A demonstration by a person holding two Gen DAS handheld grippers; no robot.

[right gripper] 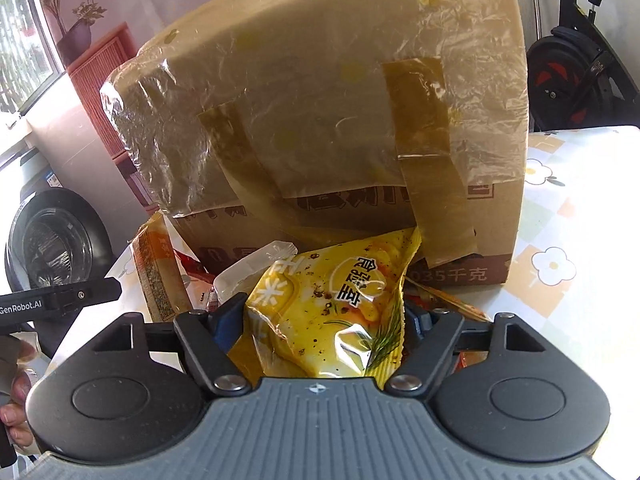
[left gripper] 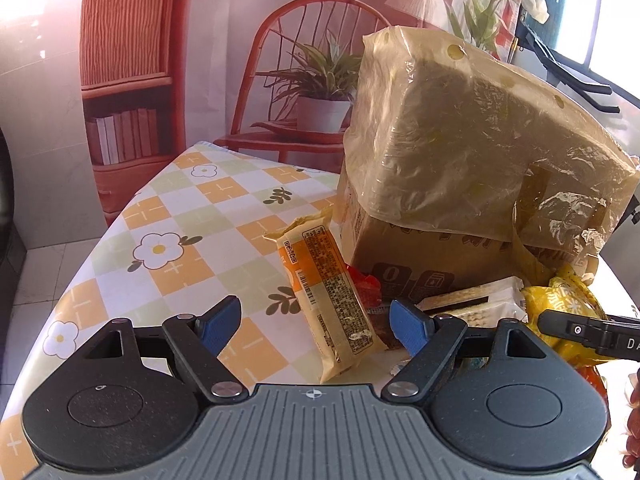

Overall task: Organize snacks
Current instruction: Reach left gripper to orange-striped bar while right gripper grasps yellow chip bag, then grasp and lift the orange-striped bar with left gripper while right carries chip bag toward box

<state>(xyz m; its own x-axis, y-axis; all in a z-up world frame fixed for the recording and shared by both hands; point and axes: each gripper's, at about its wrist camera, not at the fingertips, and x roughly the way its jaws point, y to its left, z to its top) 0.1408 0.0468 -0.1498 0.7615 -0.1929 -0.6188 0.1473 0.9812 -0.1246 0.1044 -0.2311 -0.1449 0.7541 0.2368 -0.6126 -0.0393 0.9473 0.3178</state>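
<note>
On the checked floral bench [left gripper: 168,216], a taped cardboard box [right gripper: 340,120] stands; left gripper [left gripper: 316,326] fingers wide around an orange packet [left gripper: 328,296], right gripper [right gripper: 320,320] fingers flanking a yellow snack bag [right gripper: 332,320].

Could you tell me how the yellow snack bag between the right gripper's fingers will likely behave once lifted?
The yellow snack bag looks puffy and crinkled, so probably light but floppy. Its glossy film may slip in the right gripper. The contents are likely crushable.
</note>
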